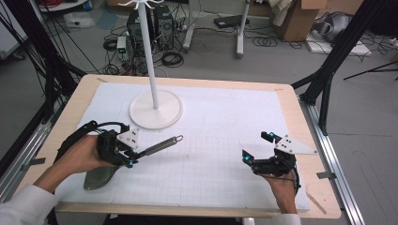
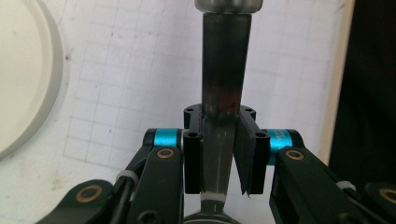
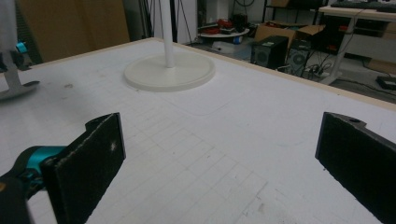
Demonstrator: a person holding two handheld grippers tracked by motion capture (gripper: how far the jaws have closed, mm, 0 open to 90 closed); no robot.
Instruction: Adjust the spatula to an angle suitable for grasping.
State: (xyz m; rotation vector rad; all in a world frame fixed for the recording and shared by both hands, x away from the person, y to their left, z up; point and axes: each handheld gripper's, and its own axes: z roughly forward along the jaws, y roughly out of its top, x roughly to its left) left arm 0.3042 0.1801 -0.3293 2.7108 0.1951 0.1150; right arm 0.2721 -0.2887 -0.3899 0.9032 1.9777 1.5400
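A metal utensil with a long handle [image 1: 159,146] and a hanging loop at its end is lifted off the white mat. Its dark head [image 1: 99,177] hangs low near the person's left wrist. My left gripper [image 1: 133,154] is shut on the handle. In the left gripper view the handle [image 2: 224,70] runs up between the two pads of my left gripper [image 2: 219,123], which press on both sides. My right gripper [image 1: 256,145] hovers over the mat at the right, open, with nothing between its jaws [image 3: 224,149]. The utensil's head [image 3: 18,88] shows at the far left of the right gripper view.
A white stand with a round base [image 1: 156,110] and a thin pole [image 1: 149,51] rises at the back middle of the mat; its base [image 3: 170,70] [image 2: 23,74] lies beyond both grippers. The gridded mat [image 1: 211,159] covers a wooden table [image 1: 305,140]. Cables and boxes lie on the floor behind.
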